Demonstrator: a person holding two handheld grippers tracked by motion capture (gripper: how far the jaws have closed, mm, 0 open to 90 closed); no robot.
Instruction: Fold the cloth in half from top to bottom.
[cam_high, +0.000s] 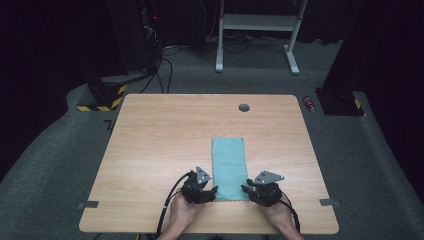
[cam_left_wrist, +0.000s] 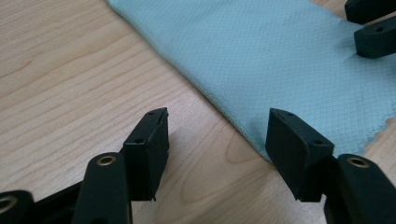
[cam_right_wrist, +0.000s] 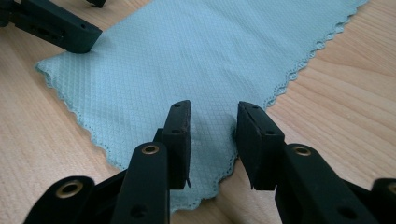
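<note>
A teal cloth (cam_high: 229, 167) lies flat as a long strip on the wooden table (cam_high: 160, 145), its near end between my two grippers. My left gripper (cam_high: 210, 193) is low at the cloth's near left corner. Its jaws (cam_left_wrist: 217, 135) stand wide open, one fingertip (cam_left_wrist: 152, 140) over bare wood and the other at the cloth's edge (cam_left_wrist: 243, 126). My right gripper (cam_high: 247, 189) sits at the near right corner. It is open too (cam_right_wrist: 212, 135), and its jaws straddle the scalloped hem of the cloth (cam_right_wrist: 177, 60) without pressing on it.
A cable hole (cam_high: 244, 107) sits near the table's far edge. Grey tape tabs (cam_high: 88, 204) mark the near corners. On the floor behind are a white desk frame (cam_high: 257, 22), a red can (cam_high: 309, 103) and a yellow-black striped base (cam_high: 102, 100).
</note>
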